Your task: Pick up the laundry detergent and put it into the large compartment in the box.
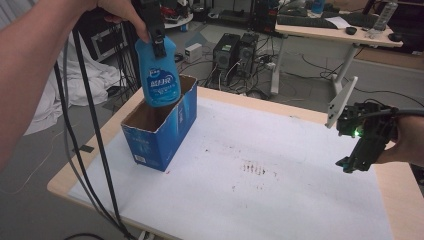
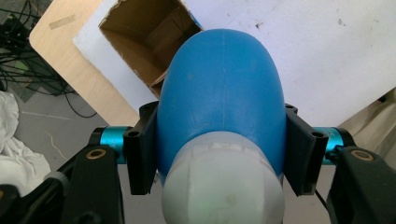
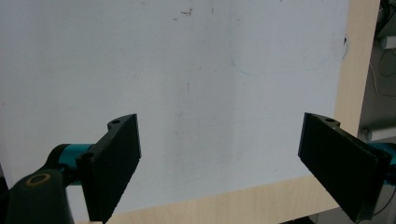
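The blue bottle [image 1: 160,75] is a smooth plastic container with a rounded, domed shoulder and a pale whitish cap [image 2: 223,186]; in the high view it hangs upright, cap end uppermost, with its base at the open top of the blue carton [image 1: 162,127]. A faint moulding seam runs down the middle of its body in the left gripper view. Its front label carries white characters on blue, too small and blurred for me to read. The carton stands upright near the left rear corner of the tabletop [image 1: 300,200], flaps open, brown cardboard showing inside; its blue side has pale print and a small white barcode patch near the lower corner, none of it legible. My left tongs [image 2: 222,149] are pinching the bottle just below the cap, one black pad pressed flat on each side of the blue body. My left forearm enters from the upper left of the high view, raised well above the tabletop, with the tongs pointing downward and two dark cables trailing below the arm. My right tongs [image 3: 233,163] are spread wide with nothing between the pads, held over the white sheet [image 3: 187,70] near the edge of the tabletop. In the high view my right hand [image 1: 407,142] holds its tool low at the right side, well apart from the carton, angled down and leftward, with a green light lit on its body.
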Tool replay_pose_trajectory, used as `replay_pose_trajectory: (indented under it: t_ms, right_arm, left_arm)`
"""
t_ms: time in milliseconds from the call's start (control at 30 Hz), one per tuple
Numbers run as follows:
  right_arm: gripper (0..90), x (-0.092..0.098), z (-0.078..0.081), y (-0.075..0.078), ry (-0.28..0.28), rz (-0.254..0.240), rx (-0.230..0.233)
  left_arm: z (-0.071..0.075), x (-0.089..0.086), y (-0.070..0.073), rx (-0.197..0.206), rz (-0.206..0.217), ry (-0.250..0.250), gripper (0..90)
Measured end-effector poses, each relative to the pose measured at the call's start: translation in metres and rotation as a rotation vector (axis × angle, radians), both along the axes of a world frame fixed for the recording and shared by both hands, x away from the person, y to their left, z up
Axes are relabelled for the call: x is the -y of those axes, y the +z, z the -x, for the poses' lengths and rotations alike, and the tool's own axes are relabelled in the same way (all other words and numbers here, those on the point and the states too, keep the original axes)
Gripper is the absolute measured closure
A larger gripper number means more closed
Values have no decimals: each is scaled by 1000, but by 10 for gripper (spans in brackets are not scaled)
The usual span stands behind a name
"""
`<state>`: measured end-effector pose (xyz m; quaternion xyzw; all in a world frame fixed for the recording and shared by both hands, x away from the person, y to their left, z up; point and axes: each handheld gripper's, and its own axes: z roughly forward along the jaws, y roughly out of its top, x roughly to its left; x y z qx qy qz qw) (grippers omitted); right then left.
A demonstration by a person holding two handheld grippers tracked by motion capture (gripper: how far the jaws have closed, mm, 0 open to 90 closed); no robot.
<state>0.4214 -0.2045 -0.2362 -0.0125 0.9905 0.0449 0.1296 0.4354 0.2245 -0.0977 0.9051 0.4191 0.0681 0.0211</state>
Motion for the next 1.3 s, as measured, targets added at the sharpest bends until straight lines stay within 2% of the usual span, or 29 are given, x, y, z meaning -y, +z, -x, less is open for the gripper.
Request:
replay_pose_trajectory:
  t_ms: [267, 400, 567, 600, 867, 1133, 1300]
  right_arm:
    - [122, 0, -1, -1, 2, 1, -3]
    - [122, 0, -1, 0, 3, -4, -3]
    - [122, -1, 0, 0, 10, -6, -1]
    - [122, -1, 1, 0, 8, -4, -2]
    - [122, -4, 1, -1, 14, 3, 0]
    - [122, -6, 2, -2, 16, 13, -1]
    - [122, -8, 1, -5, 16, 14, -4]
  left_arm:
    - [0, -7, -8, -11, -20, 6, 386]
    - [-1, -9, -15, -19, -32, 8, 385]
    - [-2, -11, -27, -40, -37, -16, 386]
    - [-1, -11, -30, -35, -25, -5, 385]
    - [-2, -13, -48, -58, -41, -32, 385]
    - [-1, -20, -77, -57, -15, -44, 385]
    - [-1, -20, -97, -71, -18, -96, 385]
